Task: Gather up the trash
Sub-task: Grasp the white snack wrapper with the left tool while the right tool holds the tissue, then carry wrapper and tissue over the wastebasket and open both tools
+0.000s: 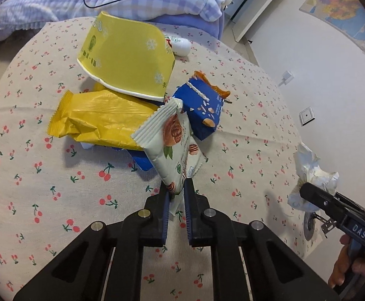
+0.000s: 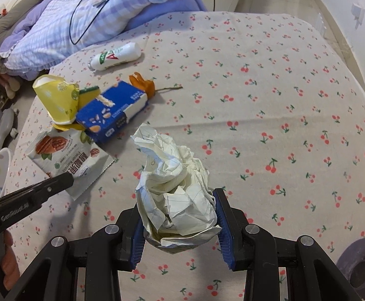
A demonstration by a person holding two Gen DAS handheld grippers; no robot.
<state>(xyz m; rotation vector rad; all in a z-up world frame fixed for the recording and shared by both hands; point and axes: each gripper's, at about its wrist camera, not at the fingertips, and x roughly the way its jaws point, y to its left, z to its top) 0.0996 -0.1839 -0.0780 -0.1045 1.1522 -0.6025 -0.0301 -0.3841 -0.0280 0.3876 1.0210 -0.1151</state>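
Note:
My left gripper (image 1: 176, 188) is shut on the lower end of a white pecan snack wrapper (image 1: 169, 138). The wrapper's far end leans up against the trash pile on the cherry-print tablecloth (image 1: 57, 175). From the right wrist view the same wrapper (image 2: 67, 155) lies at the left with the left gripper's black tip (image 2: 68, 176) on it. My right gripper (image 2: 178, 200) is shut on a ball of crumpled lined paper (image 2: 174, 183), held above the cloth. In the left wrist view that paper (image 1: 310, 173) and the right gripper (image 1: 307, 190) show at the table's right edge.
The pile holds a squashed yellow paper cup (image 1: 129, 60), a yellow snack bag (image 1: 99, 118), a blue carton (image 1: 202, 110) and orange peel (image 1: 207, 82). A white bottle (image 2: 116, 56) lies behind it. A bed with a purple checked blanket (image 2: 87, 17) stands beyond the table.

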